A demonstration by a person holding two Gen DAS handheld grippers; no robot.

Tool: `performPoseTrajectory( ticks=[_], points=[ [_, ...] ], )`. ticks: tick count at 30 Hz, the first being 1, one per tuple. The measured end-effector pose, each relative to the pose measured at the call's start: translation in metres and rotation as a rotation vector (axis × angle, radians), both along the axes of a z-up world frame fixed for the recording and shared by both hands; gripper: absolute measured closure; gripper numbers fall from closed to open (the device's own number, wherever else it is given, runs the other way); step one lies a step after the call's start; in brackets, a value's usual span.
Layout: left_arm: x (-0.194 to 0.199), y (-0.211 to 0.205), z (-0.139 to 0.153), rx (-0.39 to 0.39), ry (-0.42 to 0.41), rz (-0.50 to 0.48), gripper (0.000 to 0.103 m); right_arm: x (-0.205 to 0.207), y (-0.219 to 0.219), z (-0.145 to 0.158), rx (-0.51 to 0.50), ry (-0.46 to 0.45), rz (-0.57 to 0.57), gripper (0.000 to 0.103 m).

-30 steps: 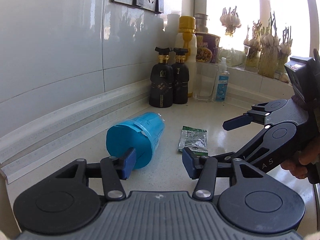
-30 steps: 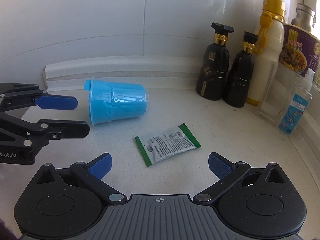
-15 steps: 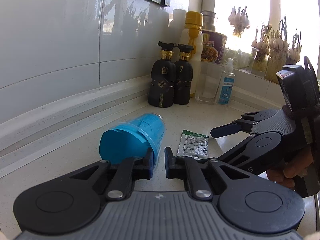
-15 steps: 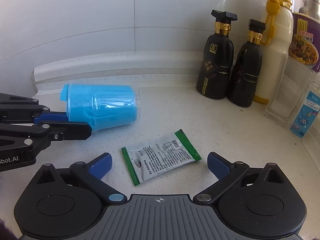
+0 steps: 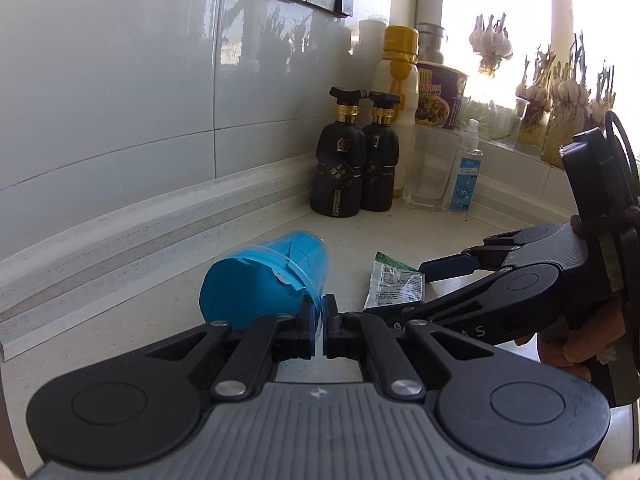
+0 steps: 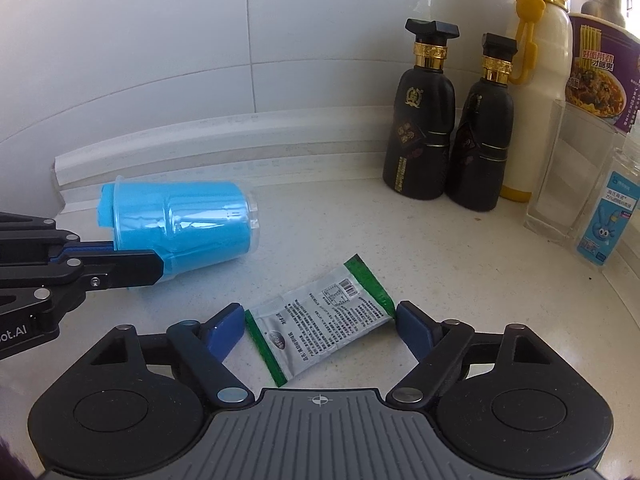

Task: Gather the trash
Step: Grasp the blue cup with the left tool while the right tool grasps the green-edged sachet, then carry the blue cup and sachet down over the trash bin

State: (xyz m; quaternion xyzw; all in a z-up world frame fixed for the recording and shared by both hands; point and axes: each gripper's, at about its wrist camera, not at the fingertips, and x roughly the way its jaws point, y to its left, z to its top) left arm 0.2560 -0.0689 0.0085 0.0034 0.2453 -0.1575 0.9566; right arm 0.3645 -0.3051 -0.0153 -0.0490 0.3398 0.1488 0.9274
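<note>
White tiled wall [image 6: 160, 60] behind a pale speckled bench [image 6: 360, 240], window light at far right in the left wrist view. Far left: left hand-held gripper [image 5: 322, 322], blue pads nearly together, pinching the clear rim of the blue cup [image 6: 180, 224]. Cup lies on its side on the bench, near the wall's base strip, mouth toward the left gripper, bottom pointing right; blue lining torn at the rim in the left wrist view [image 5: 260, 284]. Whether the cup is lifted off the surface at all, hard to tell from these angles. Moving right: the sachet [image 6: 320, 320], silver with green ends and printed text, flat on the bench, just beside the cup but apart from it. Right hand-held gripper [image 6: 320, 326] low over it, fingers spread wide, one blue pad at each end of the sachet, close to the ends or just touching. Nothing clamped. Further right, back against the wall: two black bottles [image 6: 448, 120] with gold collars, side by side, touching or nearly. Then a cream flask [image 6: 536, 80] with yellow cap and strap, a purple instant noodle cup [image 6: 600, 68] resting on a clear glass container [image 6: 560, 184], and a small spray bottle [image 6: 604, 216] with a blue label at the far right edge.
</note>
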Motion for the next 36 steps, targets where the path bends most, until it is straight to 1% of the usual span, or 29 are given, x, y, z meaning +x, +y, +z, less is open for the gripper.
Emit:
performPoseTrajectory(
  ticks=[5, 13, 19, 26, 36],
  points=[
    [-0.002, 0.001, 0.002, -0.007, 0.003, 0.002, 0.101, -0.004, 0.003, 0.001, -0.003, 0.005, -0.030, 0.027],
    [-0.012, 0.006, 0.006, -0.016, 0.010, 0.011, 0.101, -0.025, 0.011, -0.001, -0.023, 0.020, -0.039, 0.028],
    [-0.026, 0.011, 0.013, -0.035, 0.028, 0.013, 0.101, -0.047, 0.005, 0.008, -0.008, 0.014, -0.059, 0.028],
    [-0.052, 0.021, 0.024, -0.044, 0.017, 0.007, 0.101, -0.083, 0.011, 0.024, -0.012, -0.007, -0.051, 0.028],
    [-0.098, 0.037, 0.032, -0.061, 0.020, -0.018, 0.101, -0.137, 0.041, 0.041, -0.044, -0.031, -0.023, 0.028]
  ],
)
